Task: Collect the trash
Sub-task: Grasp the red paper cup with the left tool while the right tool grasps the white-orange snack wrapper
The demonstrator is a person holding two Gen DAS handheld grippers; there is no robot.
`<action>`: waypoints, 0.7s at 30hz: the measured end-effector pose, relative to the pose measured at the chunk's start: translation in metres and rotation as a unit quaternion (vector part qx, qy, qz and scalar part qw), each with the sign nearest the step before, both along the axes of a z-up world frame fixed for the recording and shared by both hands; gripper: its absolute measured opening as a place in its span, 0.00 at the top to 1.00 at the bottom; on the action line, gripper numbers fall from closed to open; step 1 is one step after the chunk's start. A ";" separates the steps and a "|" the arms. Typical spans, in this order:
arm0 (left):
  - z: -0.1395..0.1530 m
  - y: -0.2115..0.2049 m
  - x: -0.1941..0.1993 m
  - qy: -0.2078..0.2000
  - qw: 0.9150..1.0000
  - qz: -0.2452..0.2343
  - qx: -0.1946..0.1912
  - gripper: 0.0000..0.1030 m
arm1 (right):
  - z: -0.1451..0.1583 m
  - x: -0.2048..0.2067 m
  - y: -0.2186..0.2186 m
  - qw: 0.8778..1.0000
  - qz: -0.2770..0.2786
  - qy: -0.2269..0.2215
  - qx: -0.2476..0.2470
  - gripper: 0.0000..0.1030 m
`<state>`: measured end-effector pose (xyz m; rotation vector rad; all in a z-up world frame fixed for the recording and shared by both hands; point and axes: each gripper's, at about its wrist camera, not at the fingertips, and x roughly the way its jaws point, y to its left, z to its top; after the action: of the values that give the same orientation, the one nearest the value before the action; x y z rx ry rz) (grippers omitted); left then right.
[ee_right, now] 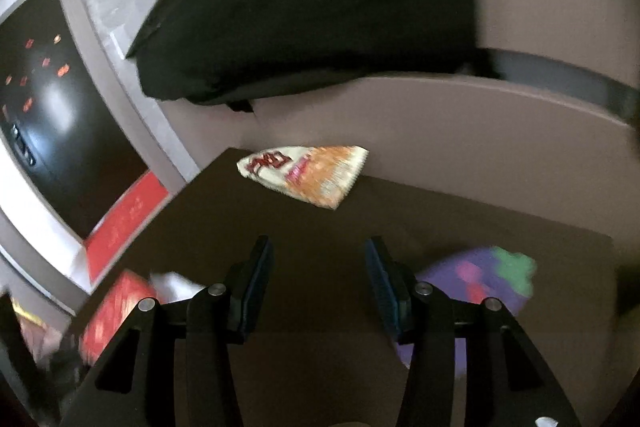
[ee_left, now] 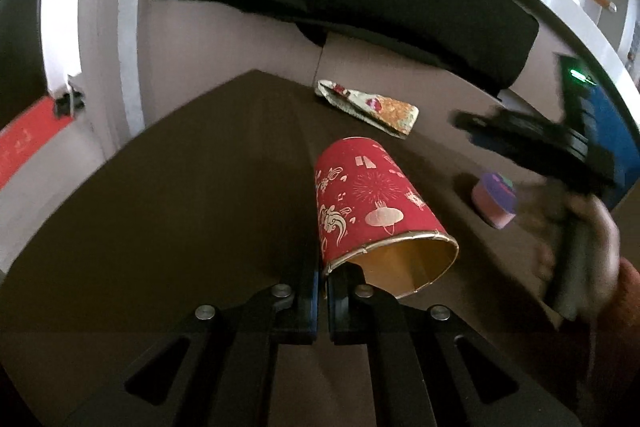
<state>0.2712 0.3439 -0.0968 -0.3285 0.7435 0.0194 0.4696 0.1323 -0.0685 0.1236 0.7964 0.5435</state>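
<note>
Red paper cup [ee_left: 372,203]: my left tongs [ee_left: 323,277] are pinched shut on its thin rim; it's light and crushable, lifted over the counter [ee_left: 180,187]. Right tongs [ee_right: 318,267] gape half-open, empty, facing the crinkly wrapper [ee_right: 304,173] at the counter's far edge; I'd nip its flat middle.

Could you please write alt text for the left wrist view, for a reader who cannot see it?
The left claw is shut on the rim of a red paper cup lying over a dark table. Beyond it lies a crumpled snack wrapper; a small purple tub sits at right.
</note>
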 end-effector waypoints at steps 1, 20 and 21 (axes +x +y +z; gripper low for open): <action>-0.001 0.003 0.000 0.002 1.000 -0.004 -0.007 0.97 | -0.005 0.010 0.014 1.000 -0.002 0.000 -0.006 0.55; 0.000 0.013 -0.017 0.005 0.999 -0.034 -0.038 0.97 | -0.039 0.073 0.043 0.998 -0.007 0.062 0.000 0.88; 0.001 0.010 -0.019 0.003 0.999 -0.035 -0.038 0.97 | -0.033 0.065 0.037 0.998 -0.001 0.057 0.002 0.88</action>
<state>0.2524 0.3542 -0.0960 -0.3749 0.7622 -0.0749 0.5346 0.1698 -0.1018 0.1607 0.9056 0.5390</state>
